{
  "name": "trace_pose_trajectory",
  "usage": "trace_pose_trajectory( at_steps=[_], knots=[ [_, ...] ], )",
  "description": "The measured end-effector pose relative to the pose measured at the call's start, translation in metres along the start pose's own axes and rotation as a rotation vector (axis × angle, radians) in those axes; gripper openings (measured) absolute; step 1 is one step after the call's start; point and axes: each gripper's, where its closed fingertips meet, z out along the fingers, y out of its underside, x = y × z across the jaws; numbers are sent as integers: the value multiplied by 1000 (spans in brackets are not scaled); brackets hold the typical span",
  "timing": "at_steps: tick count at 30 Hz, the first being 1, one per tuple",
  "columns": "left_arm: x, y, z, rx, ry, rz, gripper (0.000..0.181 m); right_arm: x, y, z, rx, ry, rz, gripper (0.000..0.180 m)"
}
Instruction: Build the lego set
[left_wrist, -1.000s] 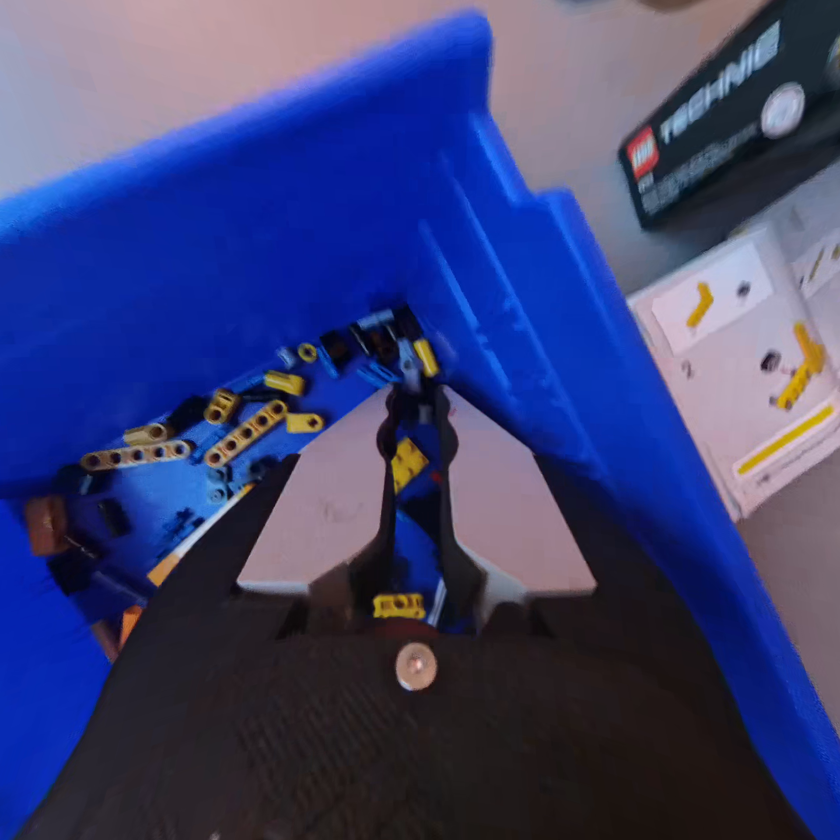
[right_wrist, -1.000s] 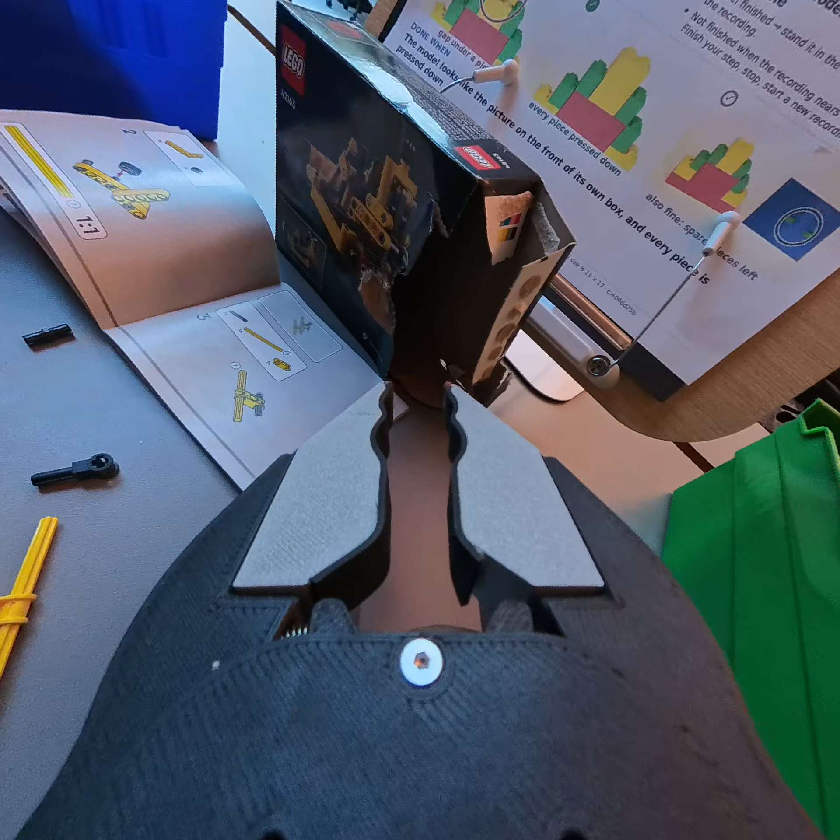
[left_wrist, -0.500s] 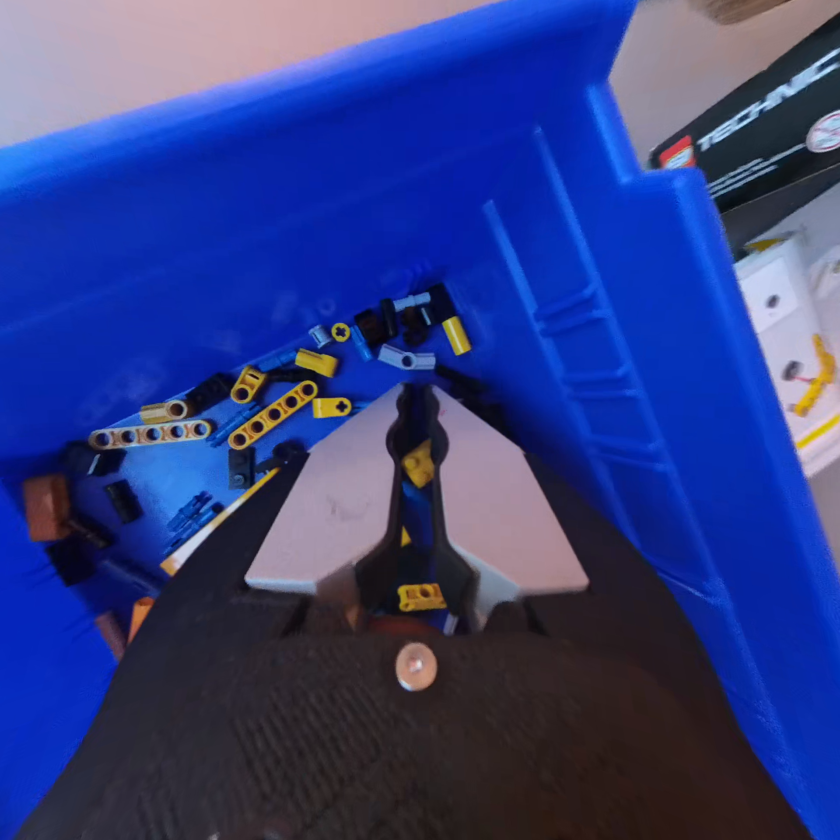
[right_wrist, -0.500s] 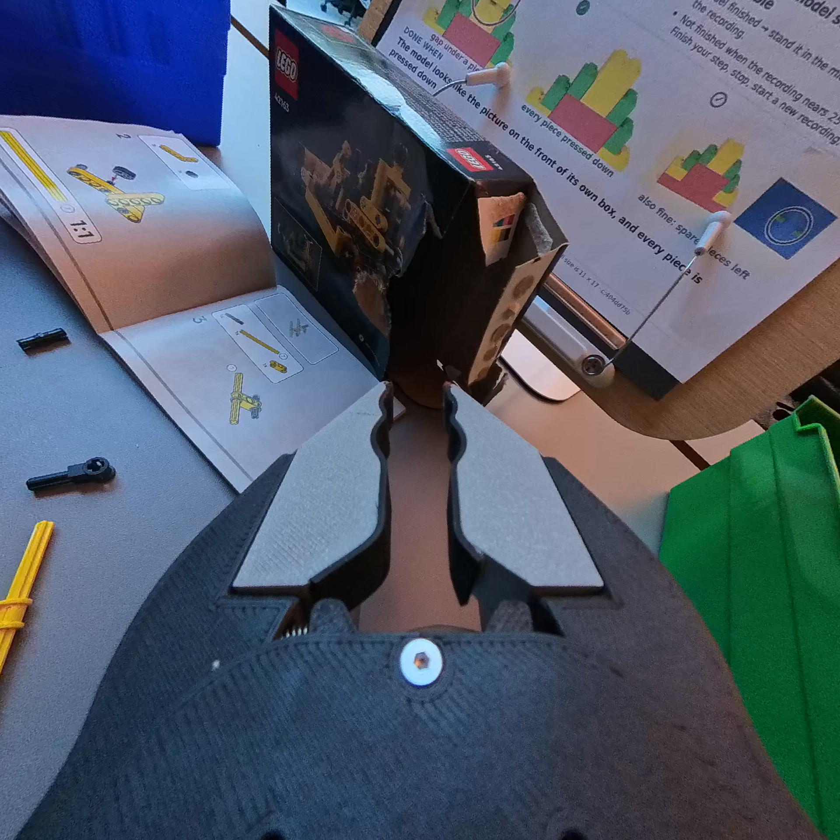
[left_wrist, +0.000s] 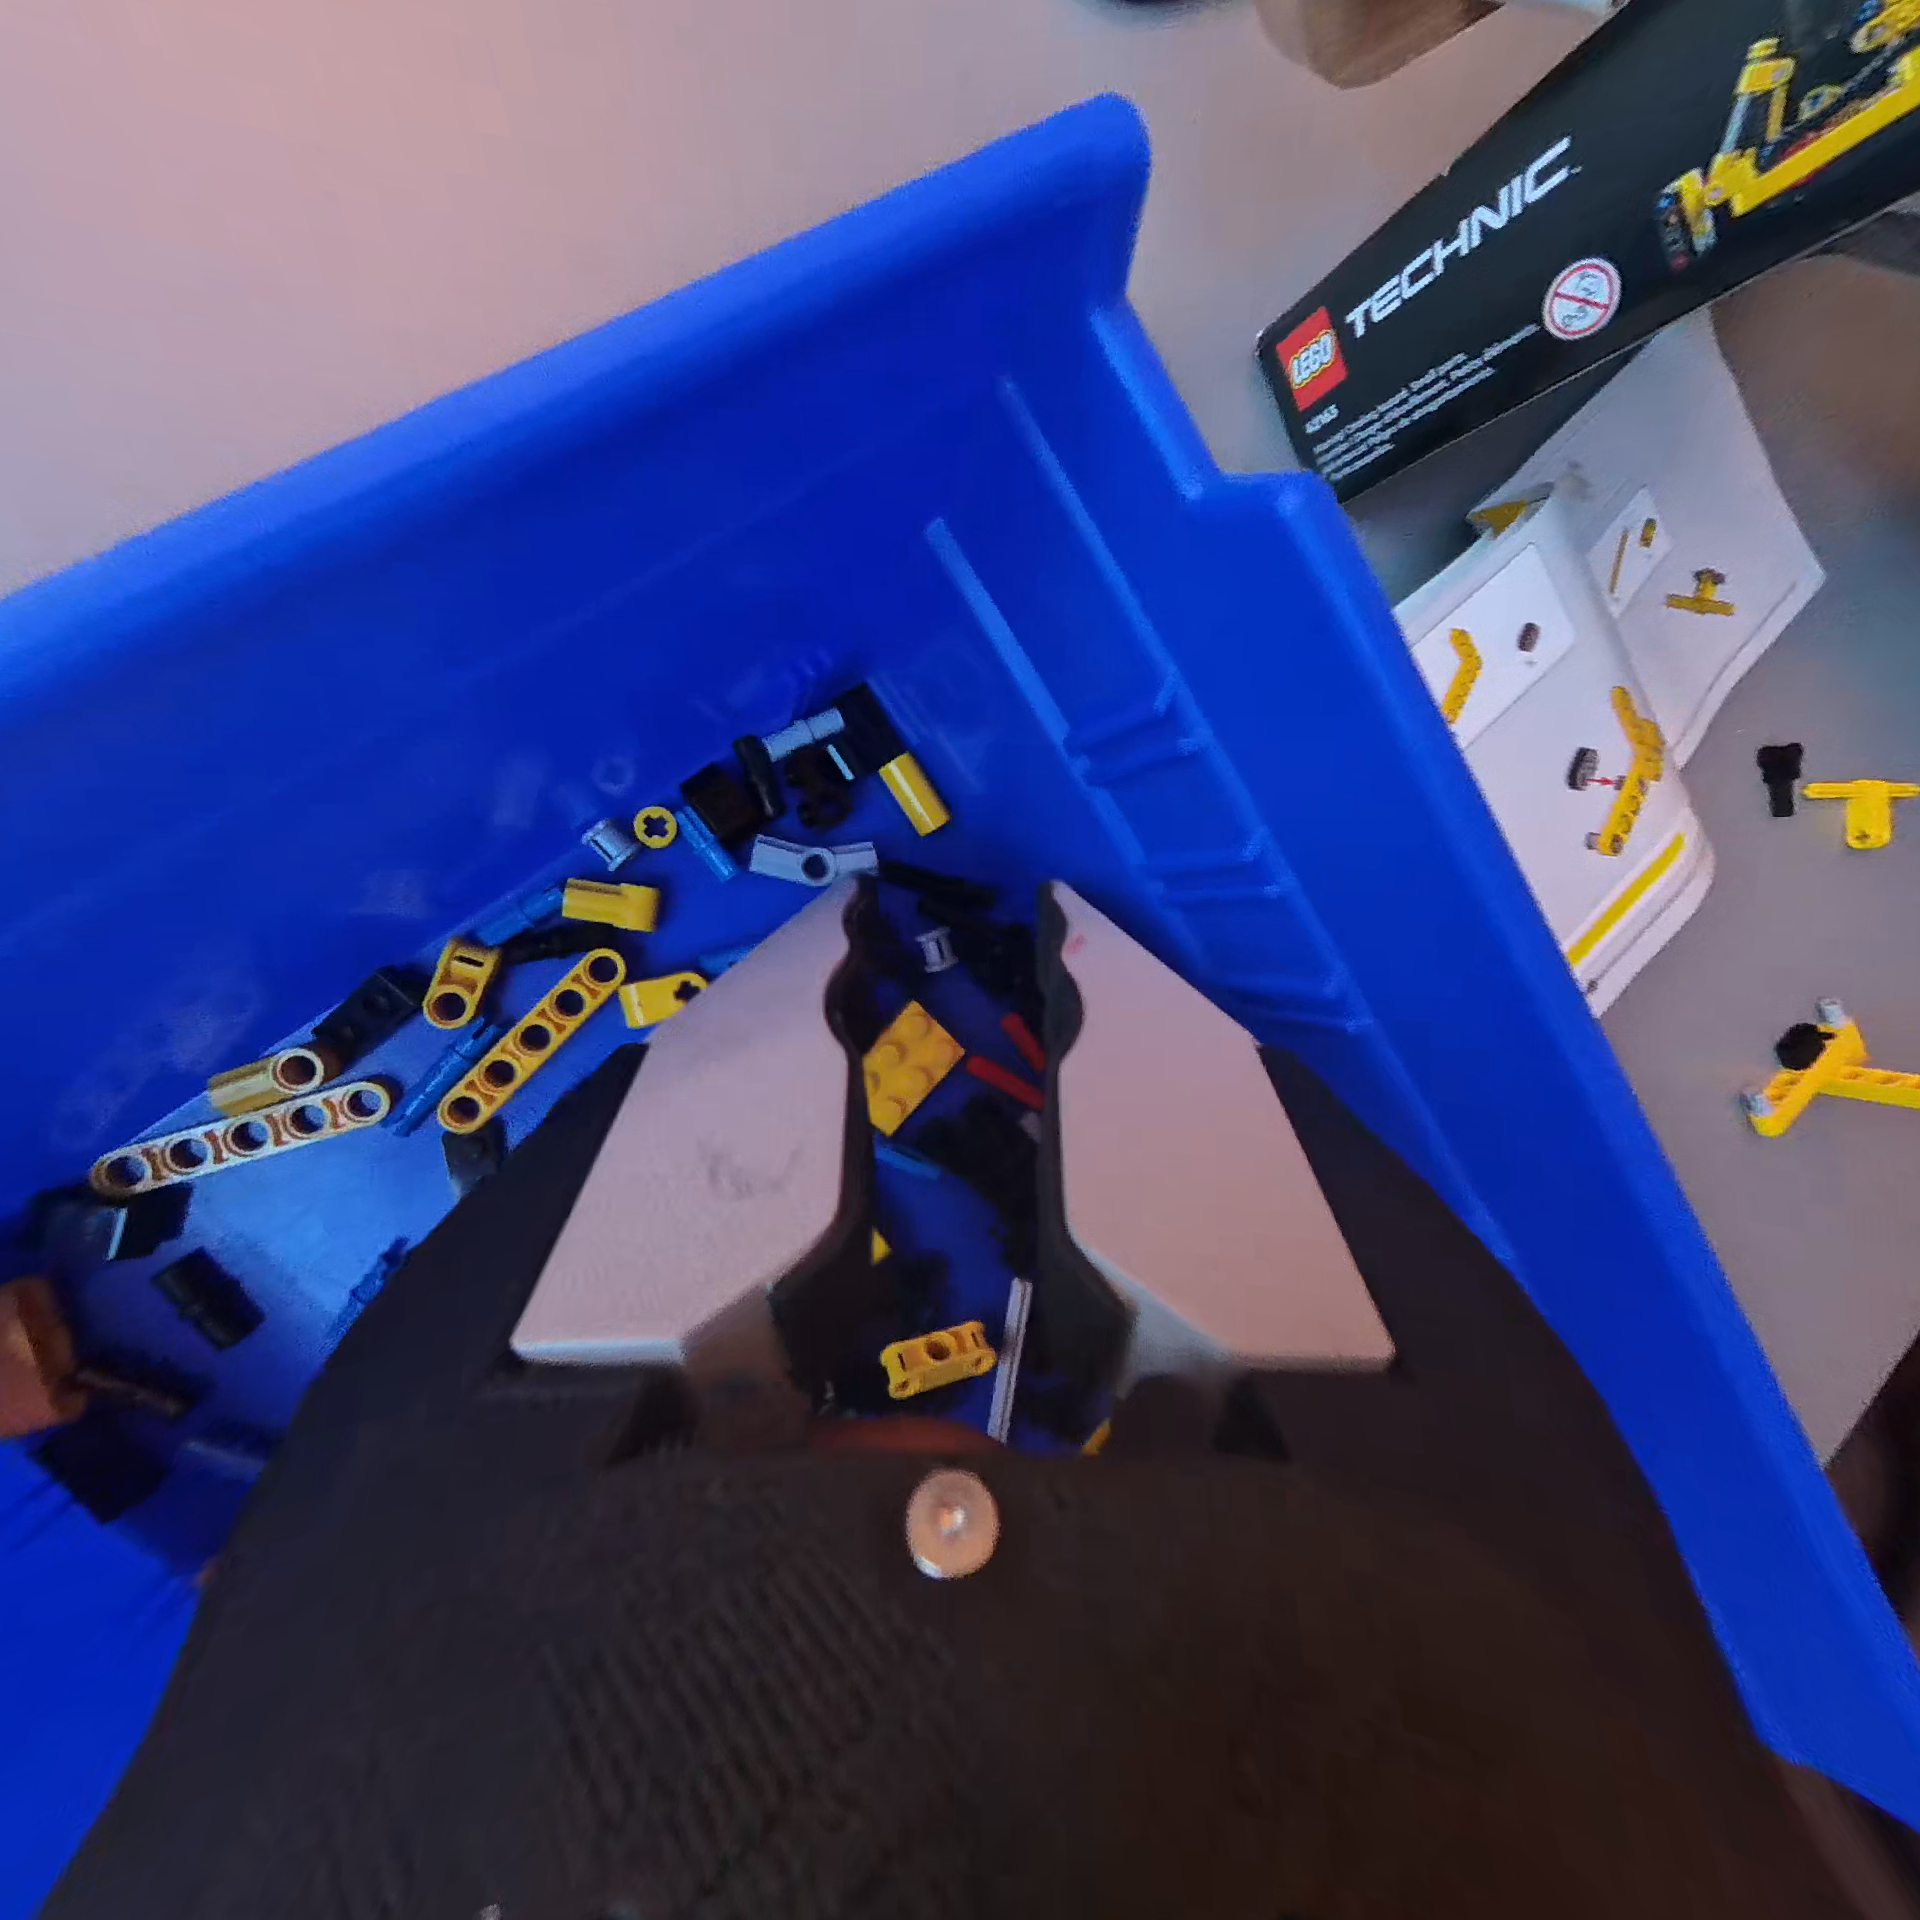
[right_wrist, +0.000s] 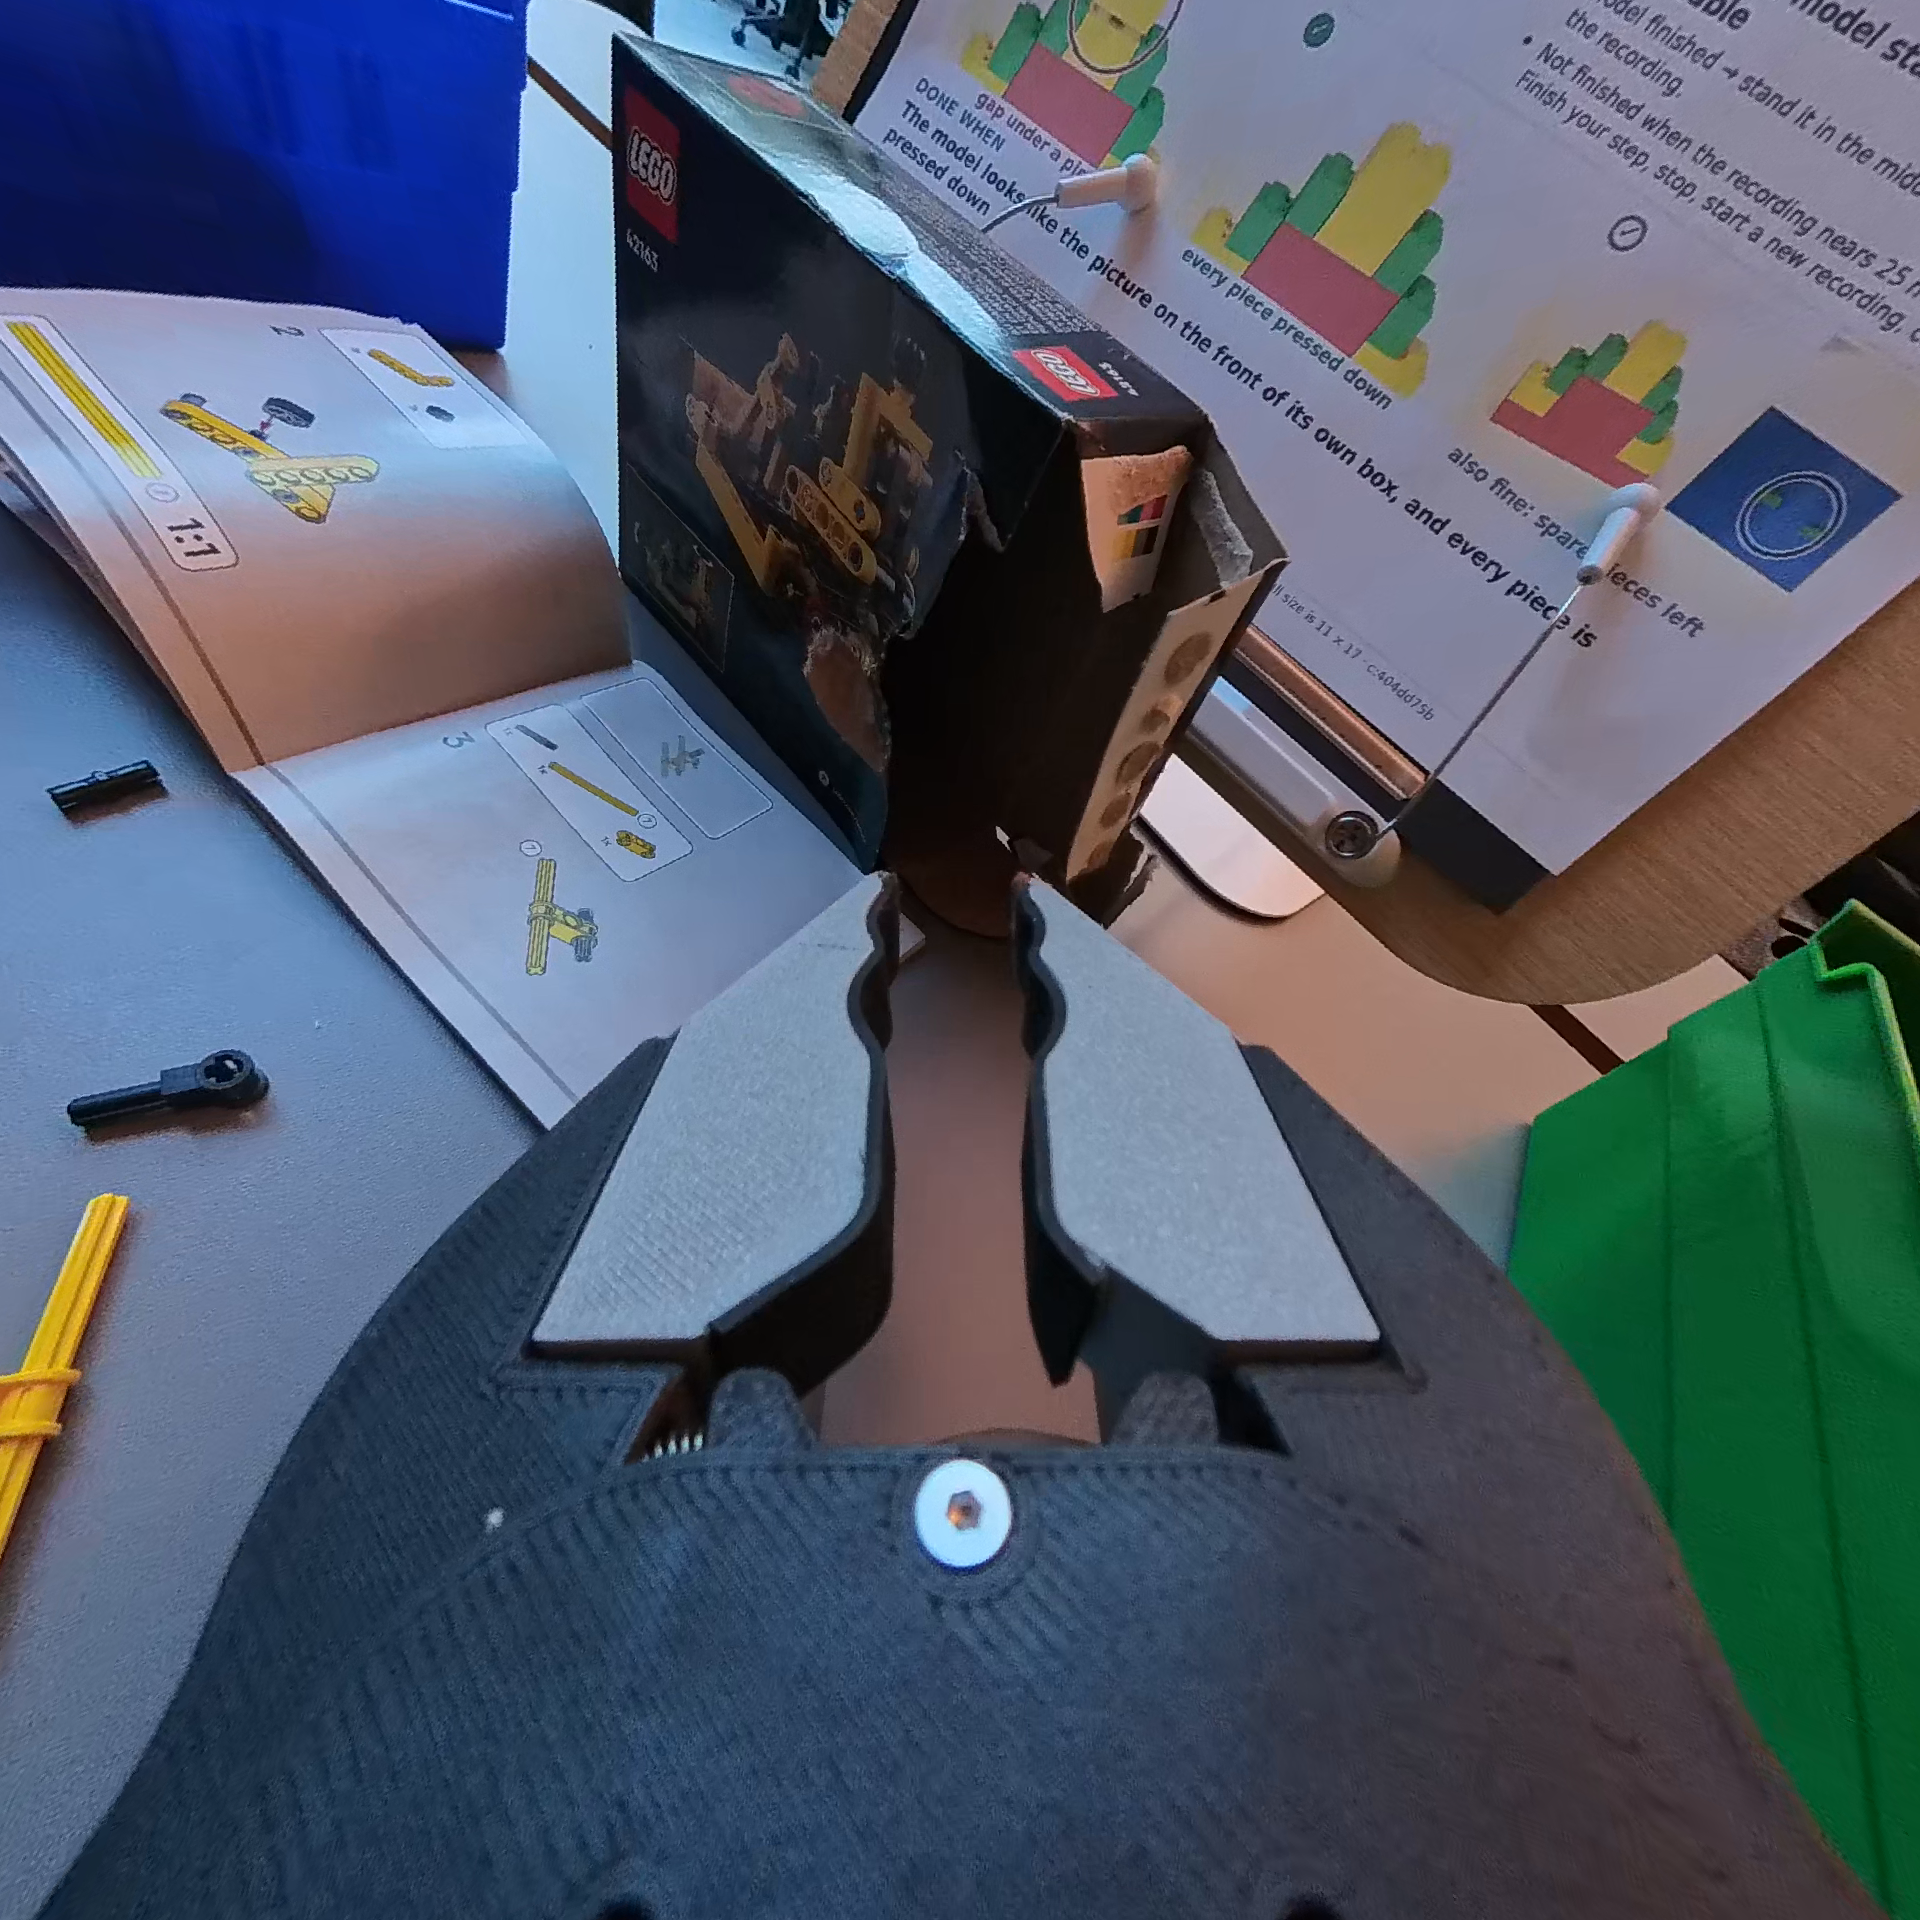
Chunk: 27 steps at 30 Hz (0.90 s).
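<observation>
My left gripper (left_wrist: 954, 906) is open inside the blue bin (left_wrist: 1299, 831), low over its floor near the far right corner. Between its fingers lie a yellow plate (left_wrist: 907, 1065), a small grey piece (left_wrist: 935, 948) and red pins (left_wrist: 1003, 1070); it holds nothing. Loose yellow beams (left_wrist: 530, 1039), black and grey pieces lie left of it. My right gripper (right_wrist: 954, 904) is open and empty, held above the table in front of the black set box (right_wrist: 831, 468). The open instruction booklet (right_wrist: 416, 644) lies left of that box.
On the grey table are a yellow axle (right_wrist: 52, 1351), two black pins (right_wrist: 166, 1086), and small yellow assemblies (left_wrist: 1818, 1081) right of the bin. A green bin (right_wrist: 1745, 1299) stands at the right, and an instruction board (right_wrist: 1455, 260) behind the box. Spacing between my two grippers at the tips: around 30 cm. The yellow axle (right_wrist: 52, 1351) lies some 15 cm from my right tips, 30 cm from my left tips. Look for it in the left wrist view (left_wrist: 1869, 784) too.
My left gripper has opened wider and shifted inside the bin, and the yellow plate now lies between its fingers. The right gripper has barely moved.
</observation>
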Motion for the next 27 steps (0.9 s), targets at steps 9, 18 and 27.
trace_pose_trajectory(
  at_steps=[9, 18, 27],
  knots=[
    [-3, 3, 11, -96, -24, 66, 20, 2, 0, -1, 6, 1, 14, 18],
    [-3, 4, 12, -106, -43, 146, 19, 2, -1, -2, 11, 1, 23, 18],
    [-6, 5, 13, -104, -122, 330, 27, 3, -1, -2, 15, 1, 32, 18]
  ],
)
